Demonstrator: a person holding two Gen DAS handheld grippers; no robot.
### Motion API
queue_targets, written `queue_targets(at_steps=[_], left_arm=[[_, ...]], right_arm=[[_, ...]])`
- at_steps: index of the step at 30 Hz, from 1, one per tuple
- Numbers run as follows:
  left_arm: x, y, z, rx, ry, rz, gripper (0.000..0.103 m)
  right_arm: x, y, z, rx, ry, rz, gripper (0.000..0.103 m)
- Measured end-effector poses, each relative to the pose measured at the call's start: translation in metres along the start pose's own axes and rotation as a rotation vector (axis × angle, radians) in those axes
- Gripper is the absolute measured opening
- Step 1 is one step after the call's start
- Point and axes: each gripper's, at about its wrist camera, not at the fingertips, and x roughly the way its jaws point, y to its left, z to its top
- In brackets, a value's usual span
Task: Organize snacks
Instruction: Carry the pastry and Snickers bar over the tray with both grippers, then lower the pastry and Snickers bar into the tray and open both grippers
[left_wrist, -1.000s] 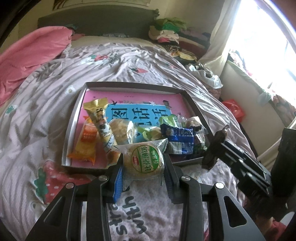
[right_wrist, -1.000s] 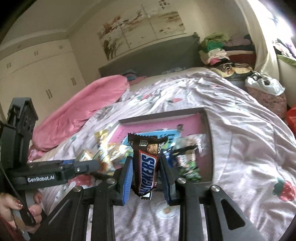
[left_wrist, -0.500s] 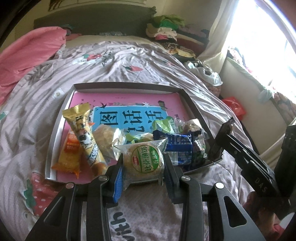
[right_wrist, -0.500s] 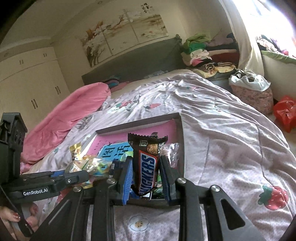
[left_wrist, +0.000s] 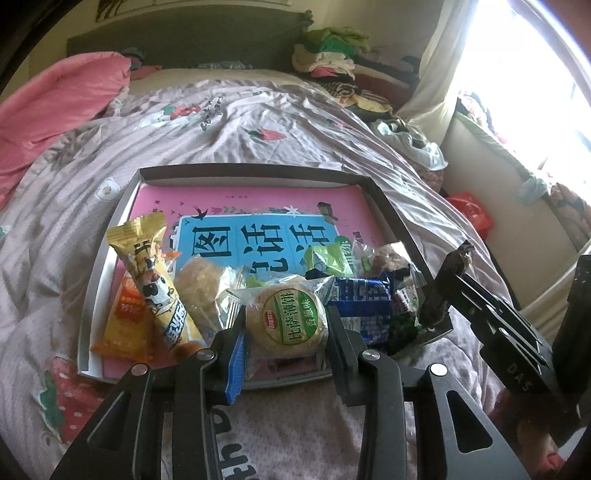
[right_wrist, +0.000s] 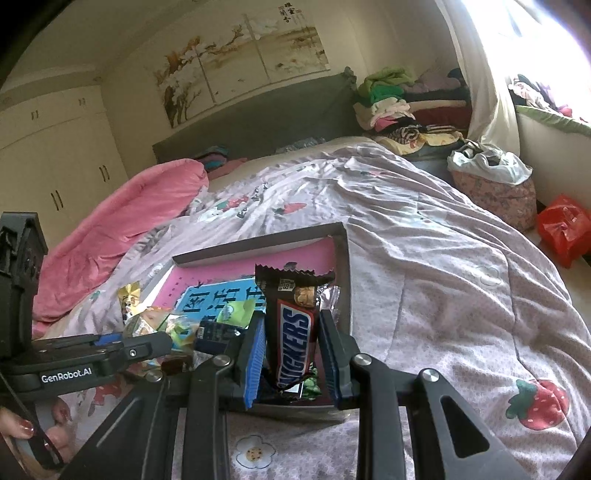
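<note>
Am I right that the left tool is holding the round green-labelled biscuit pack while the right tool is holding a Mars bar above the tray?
Not quite: the right tool grips a Snickers bar, as the right wrist view shows. The left tool does hold the round green-labelled biscuit pack by the tray.

In the left wrist view the tray's (left_wrist: 388, 206) upper half lies bare and open to reach, while a snack heap (left_wrist: 258, 291) crowds its lower edge at centre frame, and the bedspread (left_wrist: 258, 122) above stays clear.
</note>
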Motion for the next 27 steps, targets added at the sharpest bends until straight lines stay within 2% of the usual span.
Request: queue_targets(at_steps=[27], left_arm=[[0.012,0.003,0.002,-0.011,0.012,0.009,0.039]], right_arm=[[0.013,-0.002,-0.006,0.02,0.053,0.0,0.029]])
